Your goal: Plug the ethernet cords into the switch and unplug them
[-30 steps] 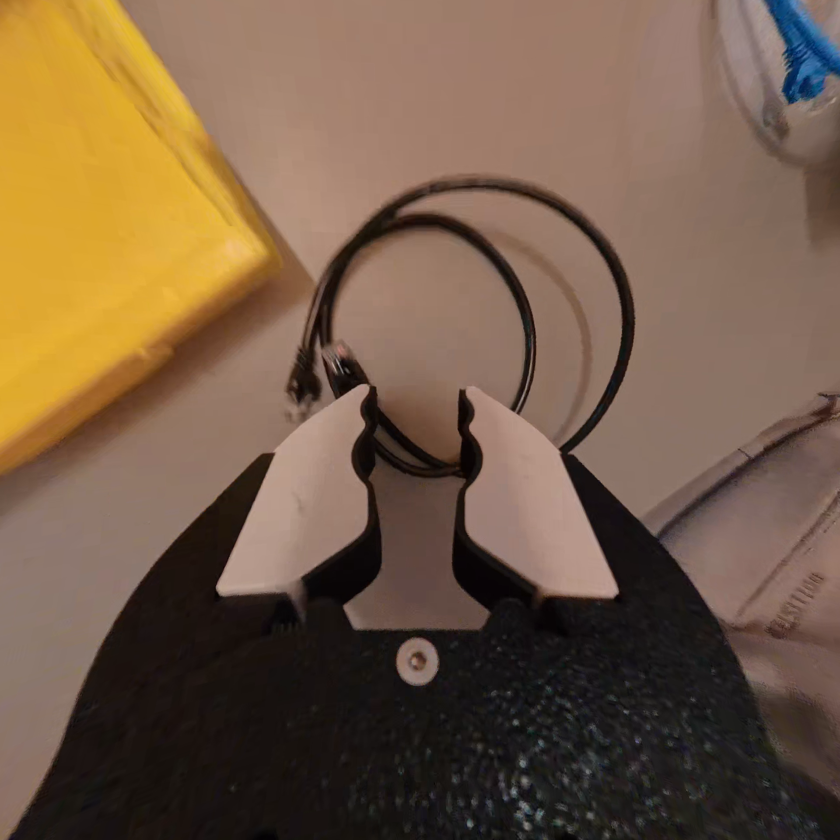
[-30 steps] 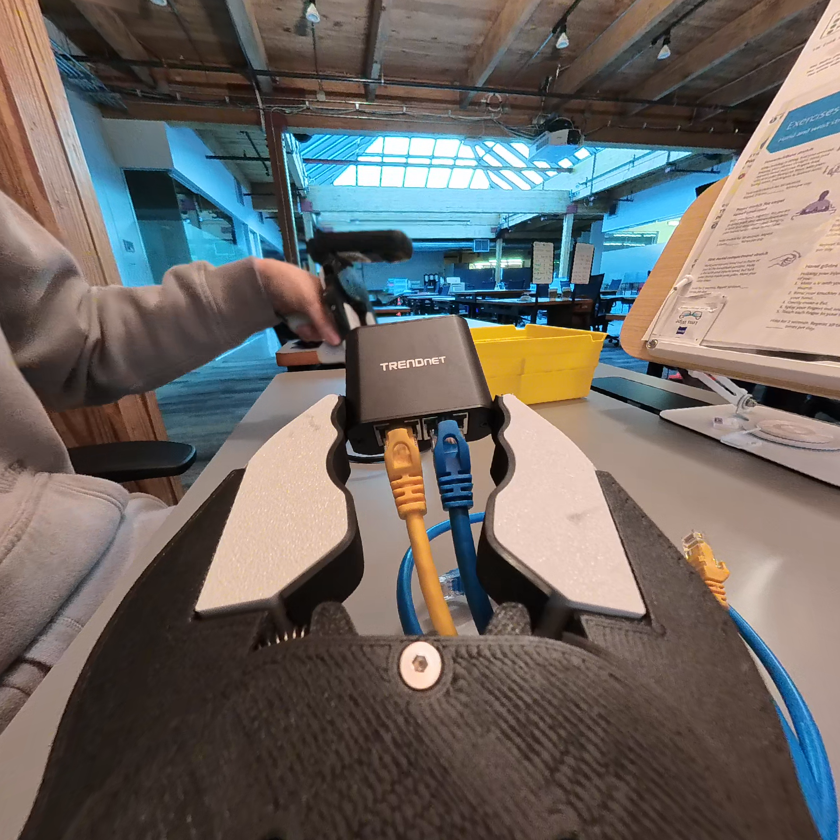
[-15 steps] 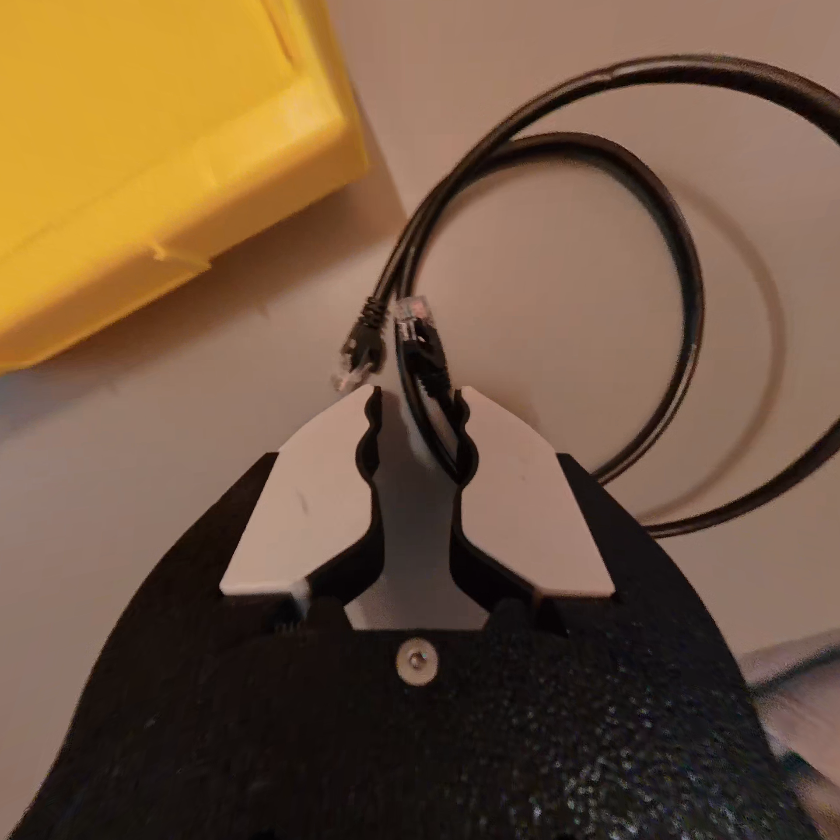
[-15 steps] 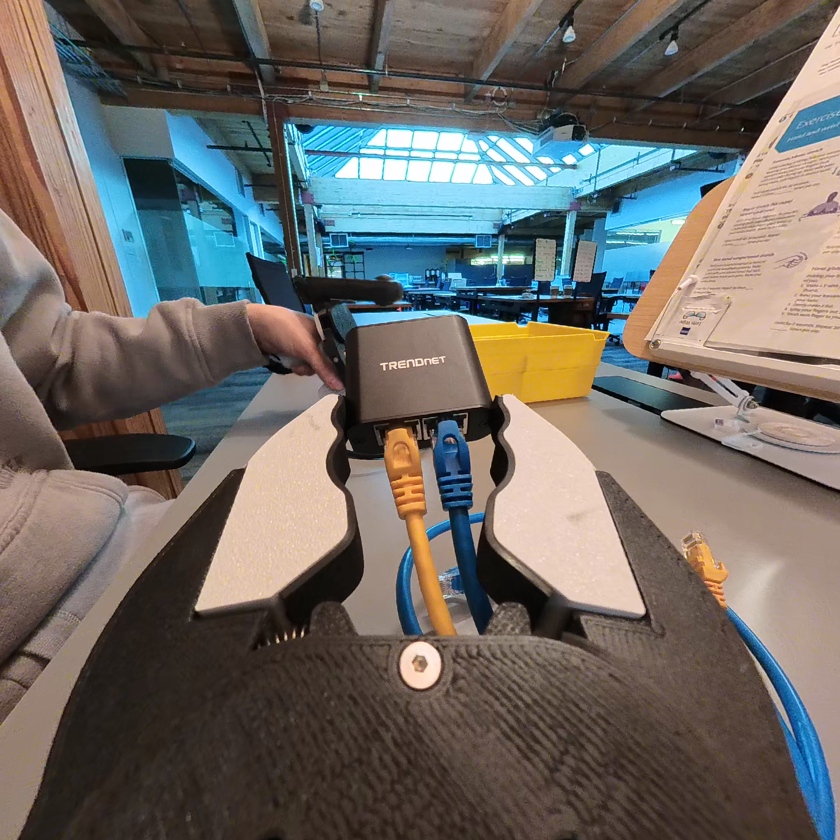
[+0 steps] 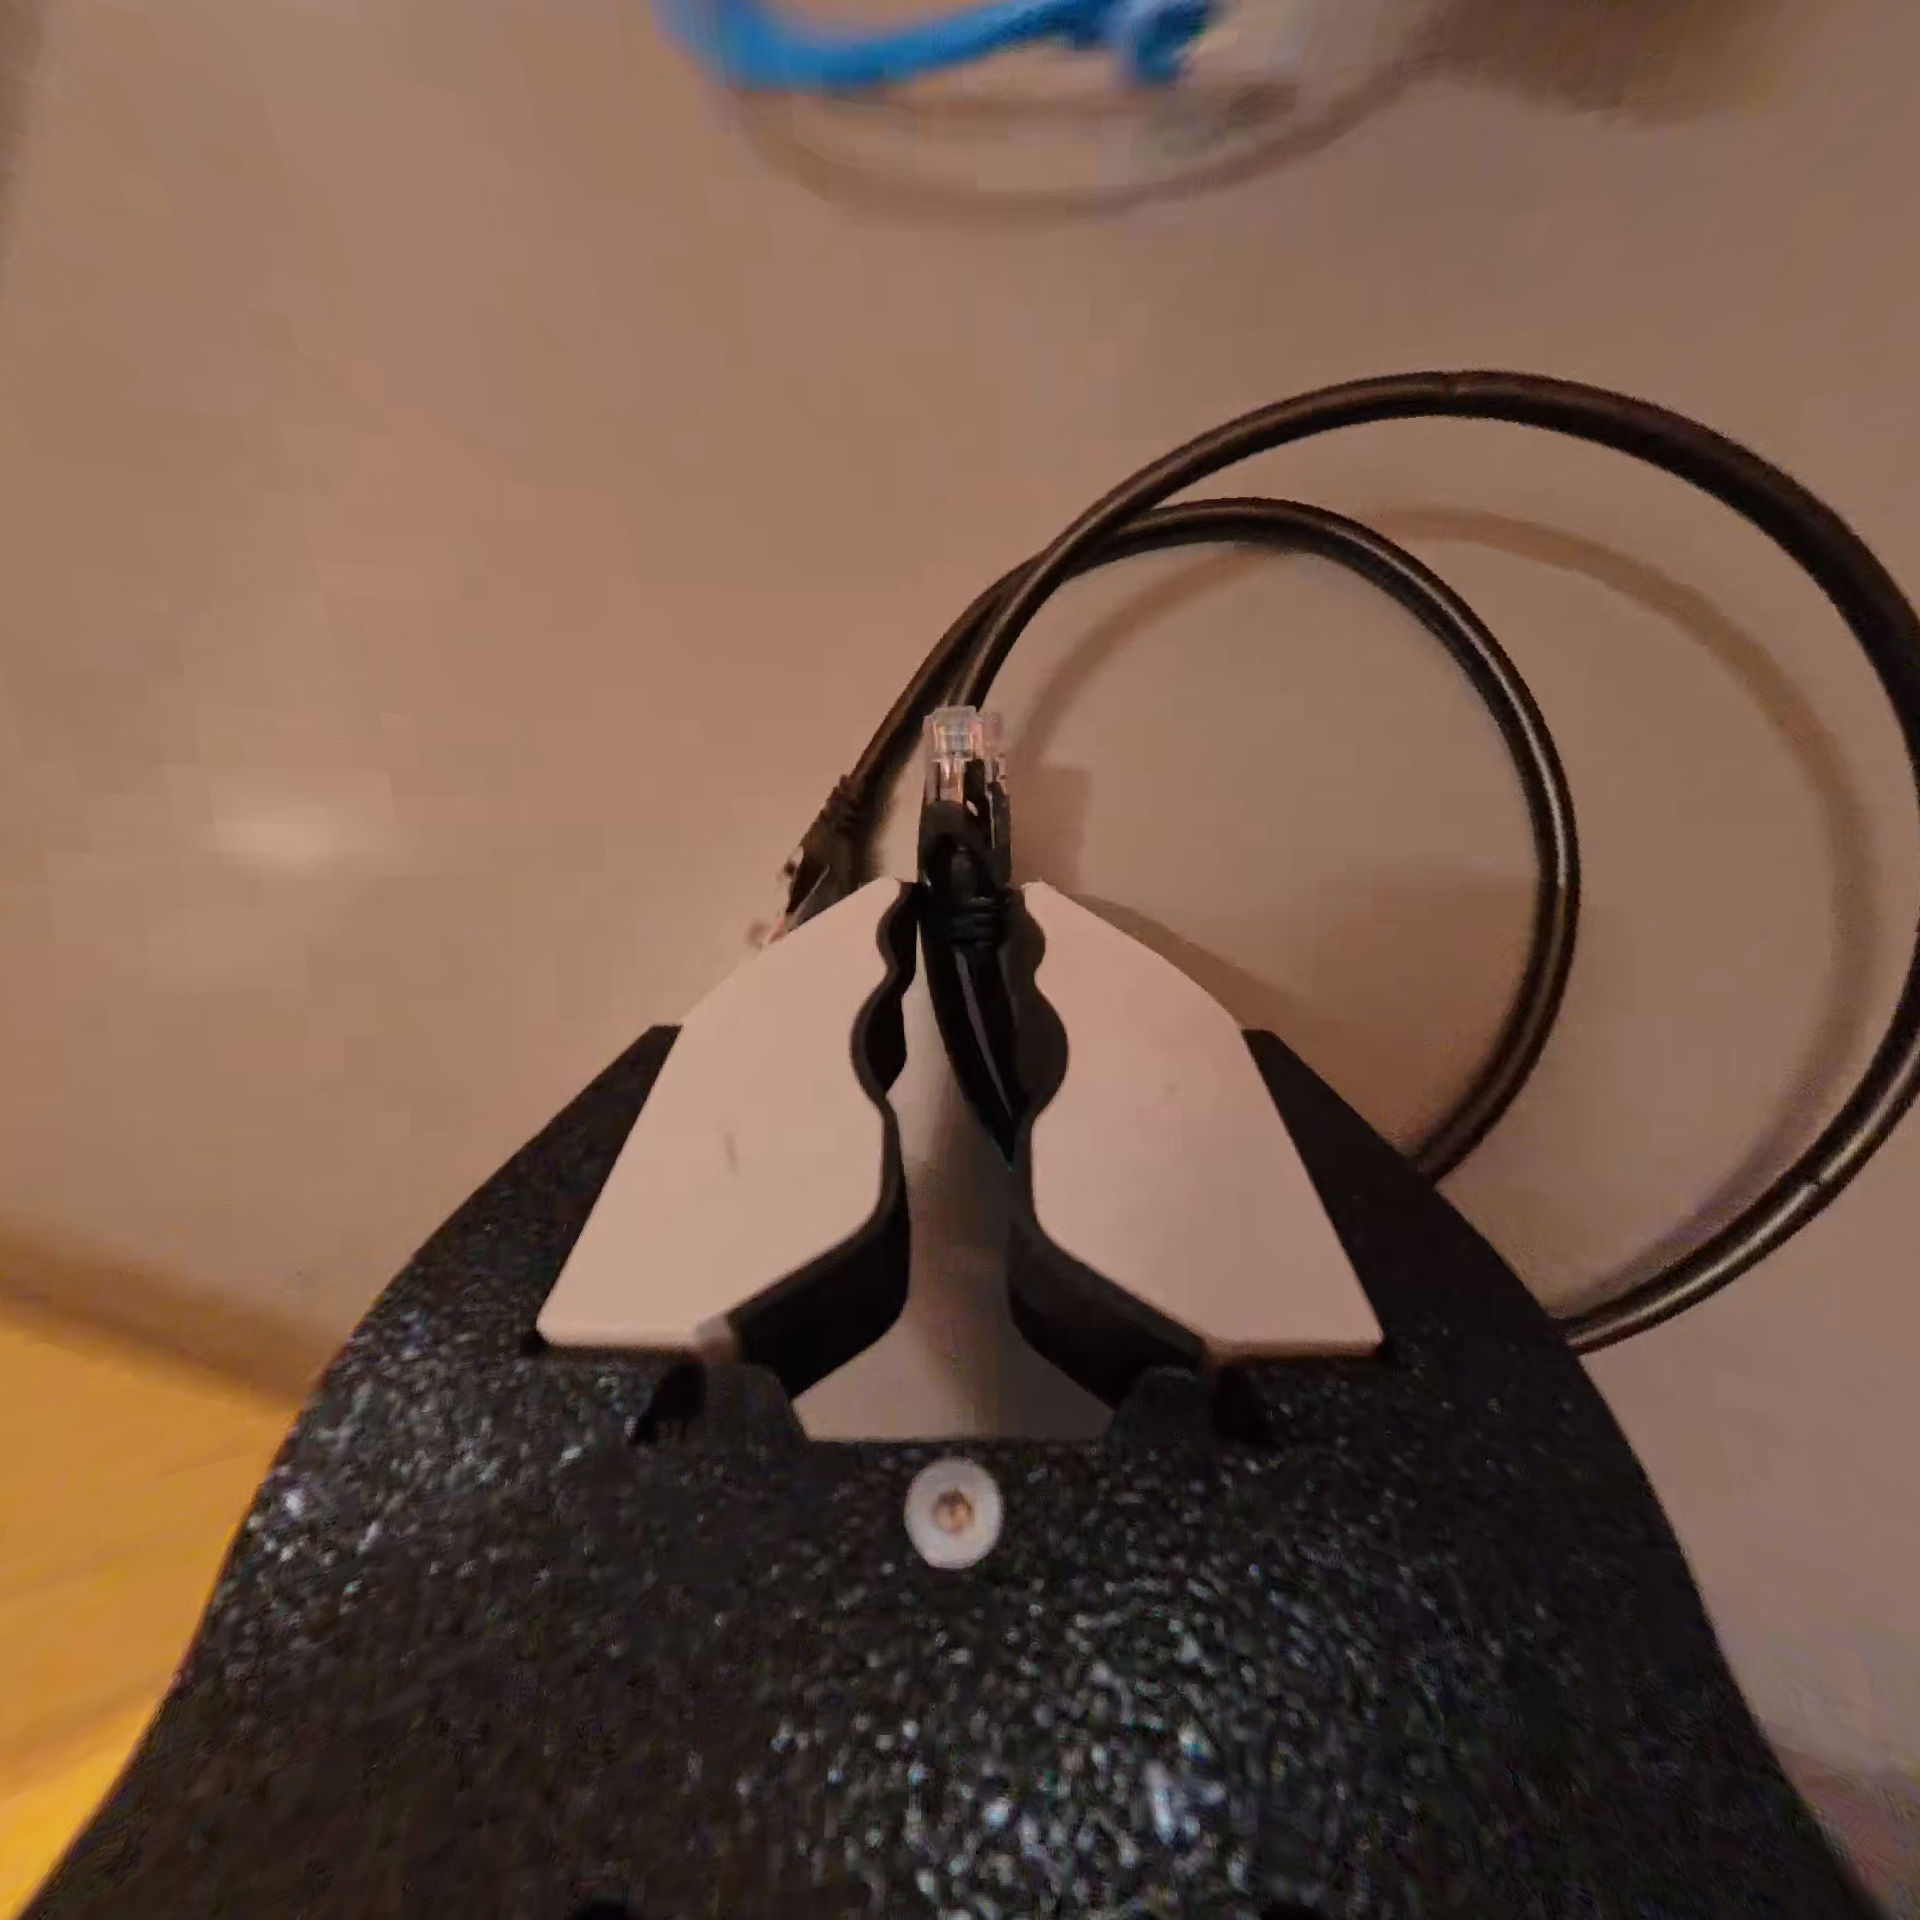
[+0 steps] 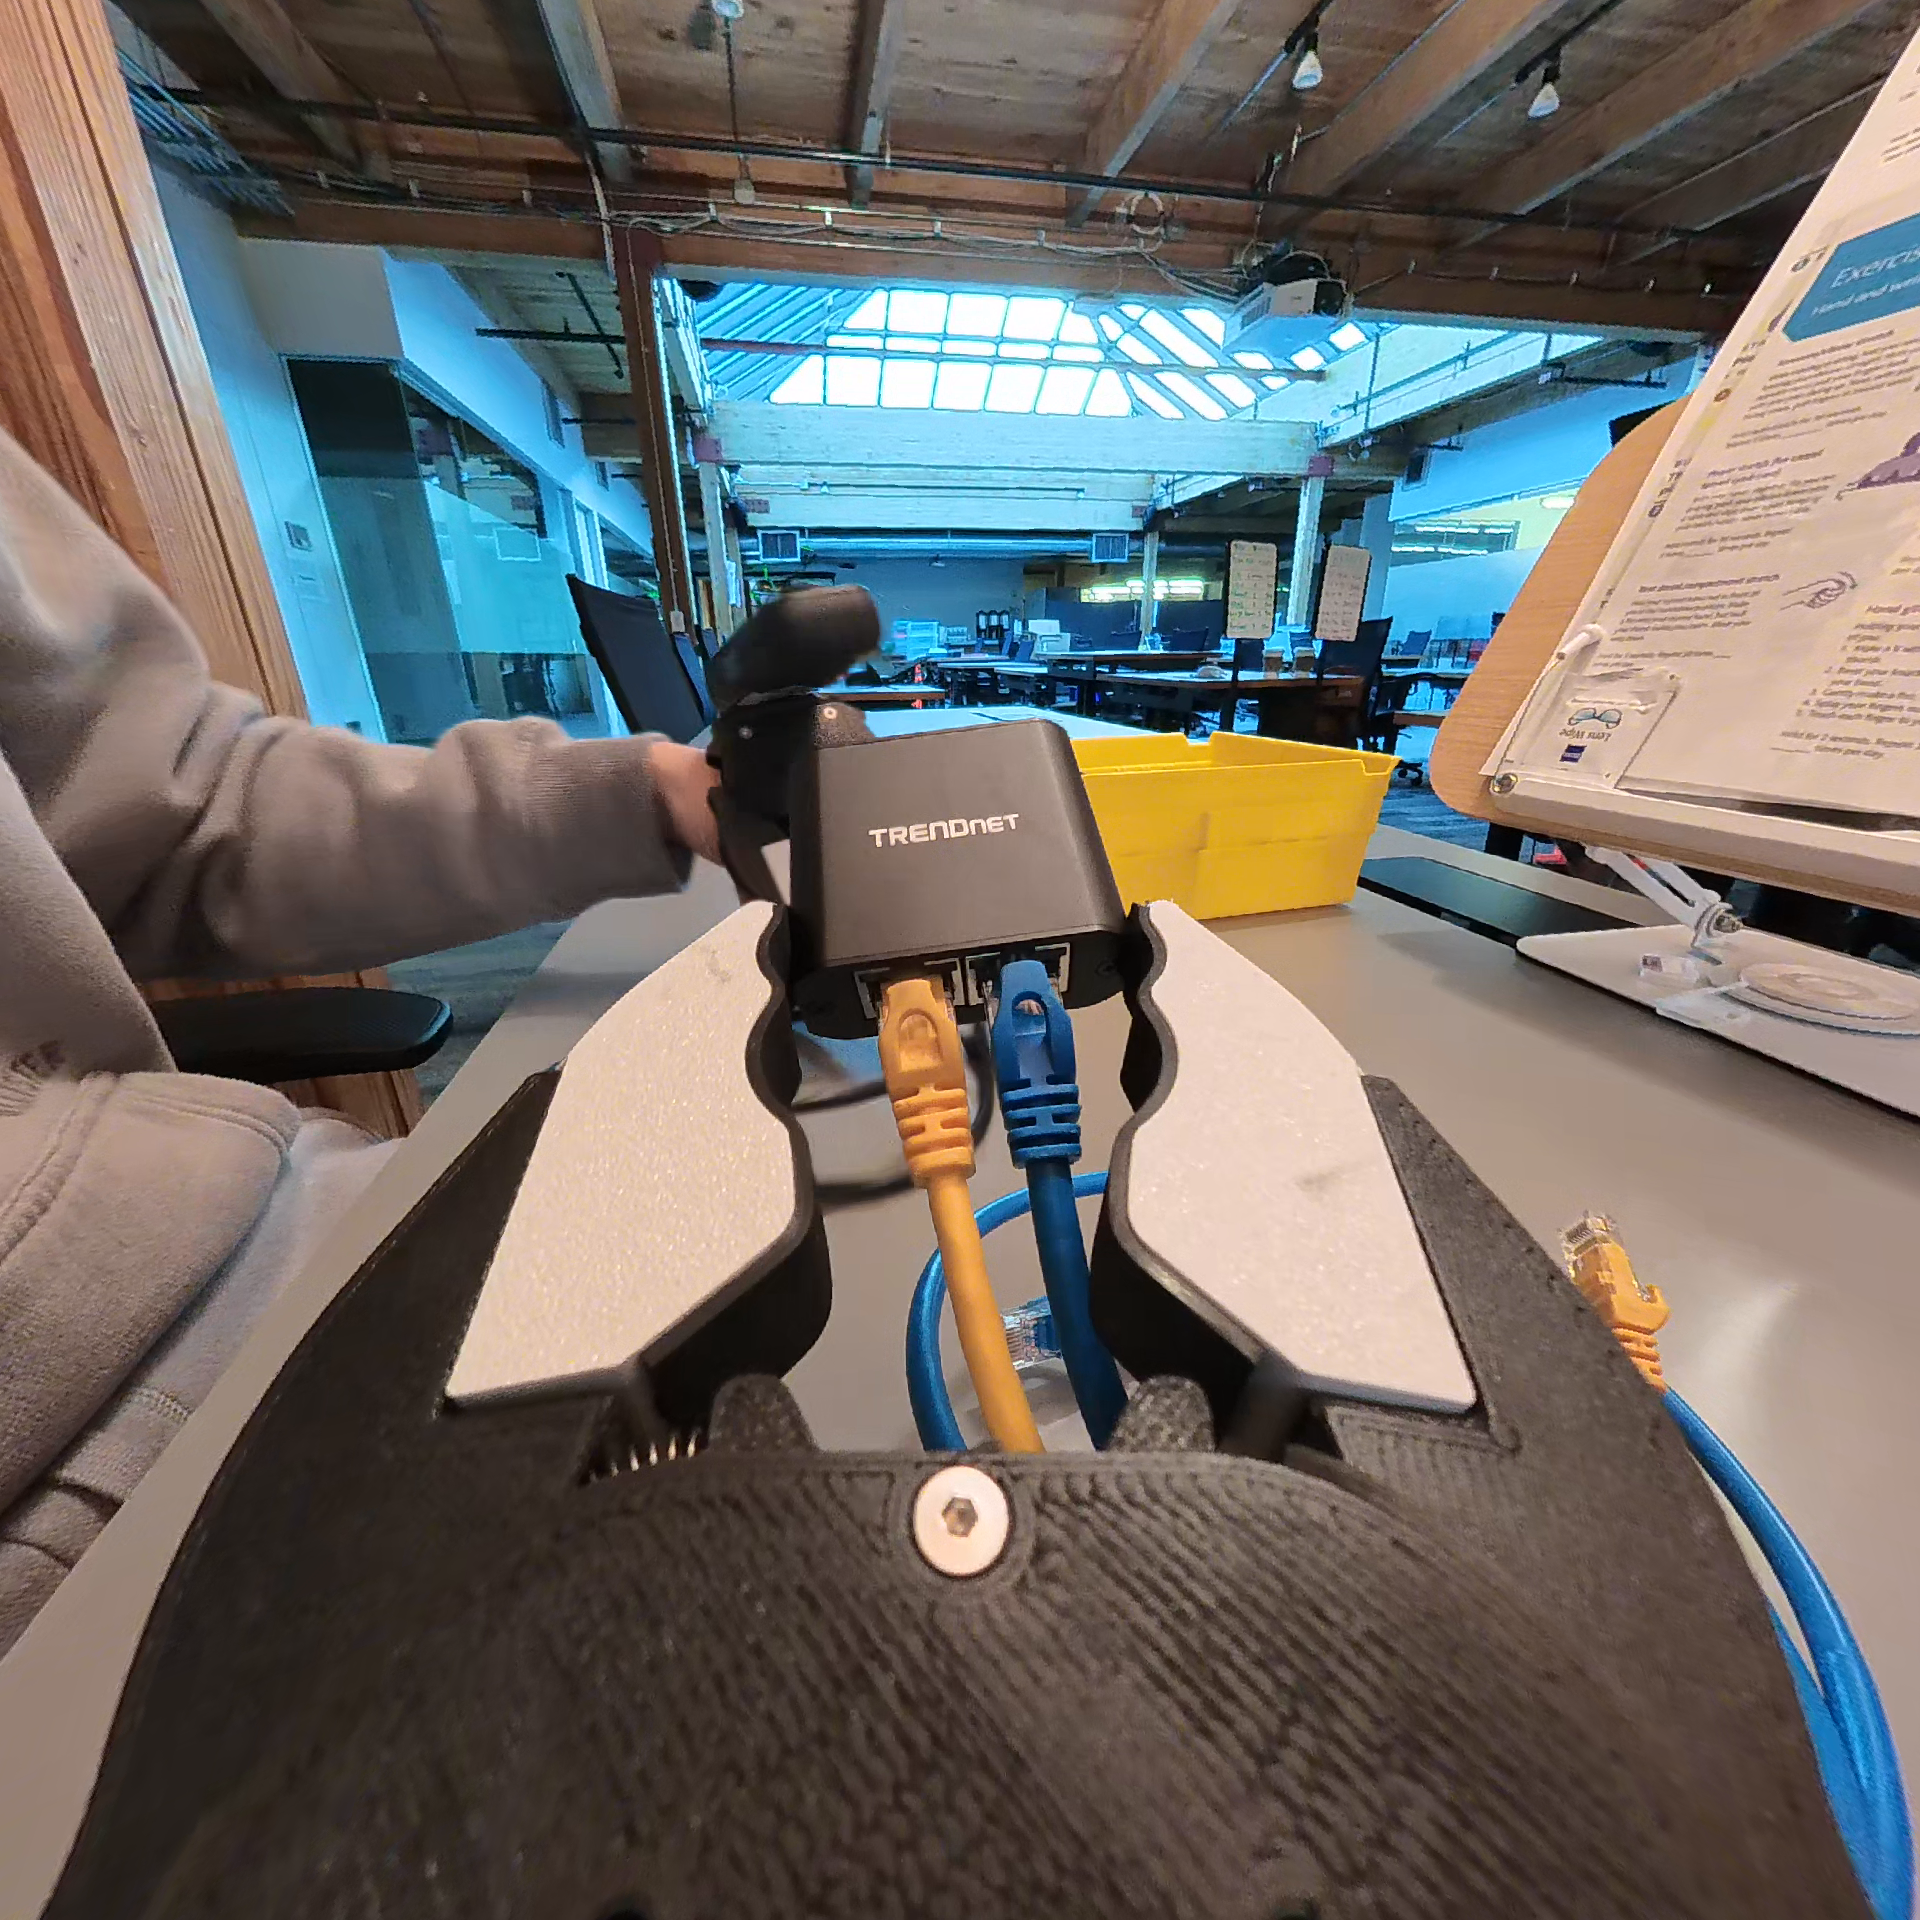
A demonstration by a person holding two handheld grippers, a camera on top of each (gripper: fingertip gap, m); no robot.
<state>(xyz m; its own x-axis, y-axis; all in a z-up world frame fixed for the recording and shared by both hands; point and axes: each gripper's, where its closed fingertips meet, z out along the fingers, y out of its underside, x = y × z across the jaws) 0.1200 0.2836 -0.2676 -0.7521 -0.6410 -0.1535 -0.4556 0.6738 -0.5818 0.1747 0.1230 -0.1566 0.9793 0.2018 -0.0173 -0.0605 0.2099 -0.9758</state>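
switch (image 6: 956,862) 1; cords 3 (black (image 5: 1538,665), yellow (image 6: 940,1132), blue (image 6: 1039,1101)); bin (image 6: 1236,821) 1

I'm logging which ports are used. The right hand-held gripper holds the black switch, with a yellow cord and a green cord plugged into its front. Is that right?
Not quite: the second cord is blue, not green. The right wrist view shows the right hand-held gripper holding the black switch with a yellow cord and that blue cord plugged into its front.

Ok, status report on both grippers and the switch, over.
Left gripper shut on black cord. Right gripper clamps switch; yellow plug, blue plug seated. Nothing blocking.
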